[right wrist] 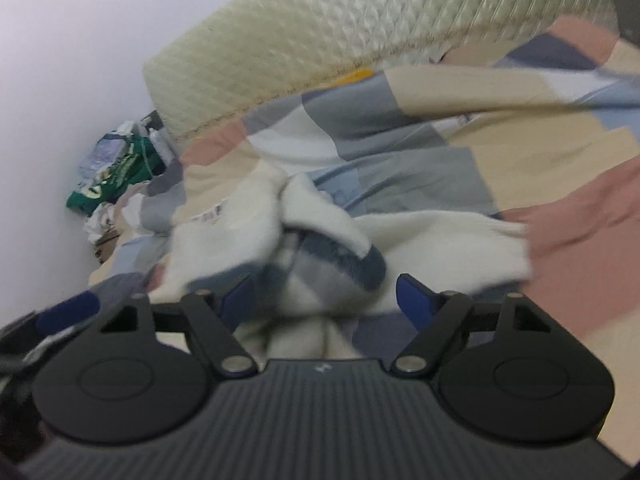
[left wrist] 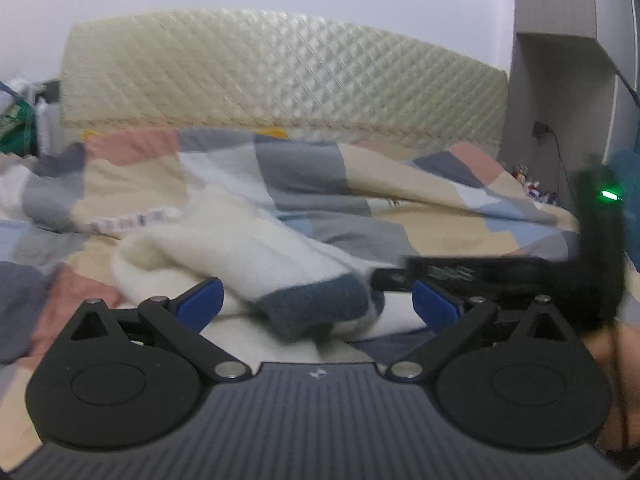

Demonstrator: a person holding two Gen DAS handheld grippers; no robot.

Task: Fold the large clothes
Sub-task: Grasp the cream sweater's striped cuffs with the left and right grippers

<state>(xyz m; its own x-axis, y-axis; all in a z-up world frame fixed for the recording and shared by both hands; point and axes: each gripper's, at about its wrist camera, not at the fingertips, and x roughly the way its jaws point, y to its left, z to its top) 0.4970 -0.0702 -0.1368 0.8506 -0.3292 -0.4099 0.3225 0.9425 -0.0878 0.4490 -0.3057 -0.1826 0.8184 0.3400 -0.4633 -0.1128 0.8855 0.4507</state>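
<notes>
1. Here I have the left gripper point(left wrist: 316, 304) low over the bed, its blue fingers point(left wrist: 200, 304) standing apart with nothing pressed between them.
2. The cream sweater point(left wrist: 240, 240) lies crumpled on the patchwork bedspread point(left wrist: 400, 184), just beyond those fingers; its dark blue-grey cuff point(left wrist: 320, 304) sits in the gap between them, and I cannot tell whether it touches either one.
3. To the right in my left view, the other gripper's black body with a green light point(left wrist: 609, 194) is close beside mine.
4. My right gripper point(right wrist: 324, 300) also has its jaws apart; the sweater's point(right wrist: 440, 240) banded blue and cream part bunches between them, but the pads do not visibly clamp it.
5. The picture is blurred there, so I cannot say whether the left blue finger point(right wrist: 236, 296) touches the knit.
6. A sleeve or hem spreads to the right over a pink patch of the bedspread point(right wrist: 580, 240).
7. At the far end stands a quilted cream headboard point(left wrist: 280, 76), and at the far left a heap of bags and clutter point(right wrist: 116, 172) sits by the wall.
</notes>
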